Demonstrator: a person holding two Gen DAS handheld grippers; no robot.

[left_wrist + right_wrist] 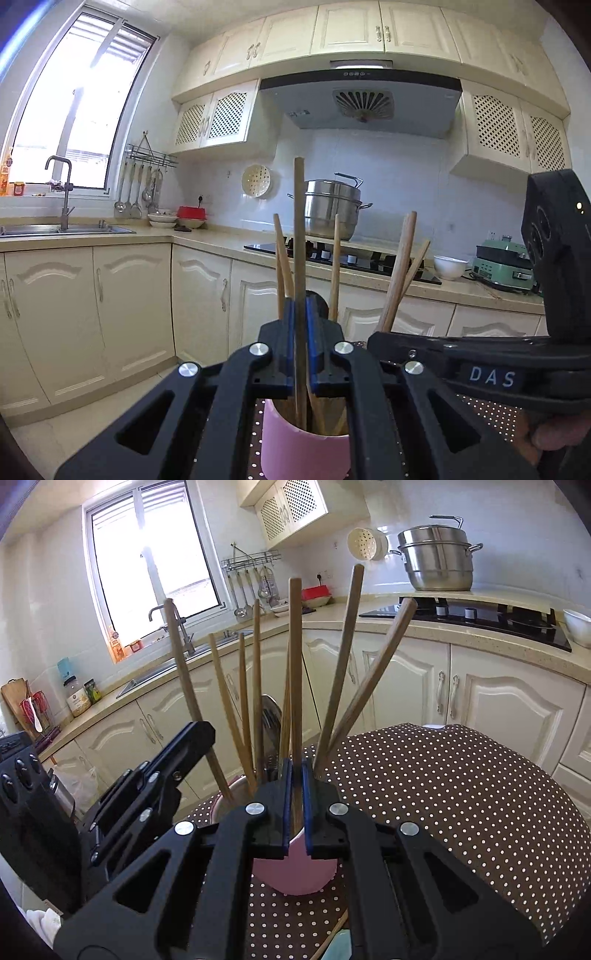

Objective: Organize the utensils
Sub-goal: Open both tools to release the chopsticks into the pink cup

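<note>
Left wrist view, grip: my left gripper [300, 317] is closed on one long wooden chopstick [299, 221], which stands upright between the blue pads.
Left wrist view, reason: I hold it vertical, I think, so that its lower end can go straight down into the round pink ceramic holder [291, 448] below the fingers.
Left wrist view, holder: it stands on the brown cloth with white dots [491, 410], and other wooden sticks lean outward in it because the mouth is wide.
Left wrist view, other tool: the right gripper [384, 341] comes in from the right side, close to the holder.
Right wrist view, grip: my right gripper [295, 775] is also clamped on a wooden chopstick [295, 657], which rises straight from the pink holder [295, 871].
Right wrist view, reason: I judge that this grip steadies or places the stick among the leaning ones.
Right wrist view, contents: a grey metal spoon [271, 716] stands in the holder behind the sticks.
Right wrist view, other tool: the left gripper [195, 738] is at the left, just beside the holder; from here I cannot tell what it holds.
Task's thing: the utensils are almost all in the holder already, on the dotted cloth [461, 812].
</note>
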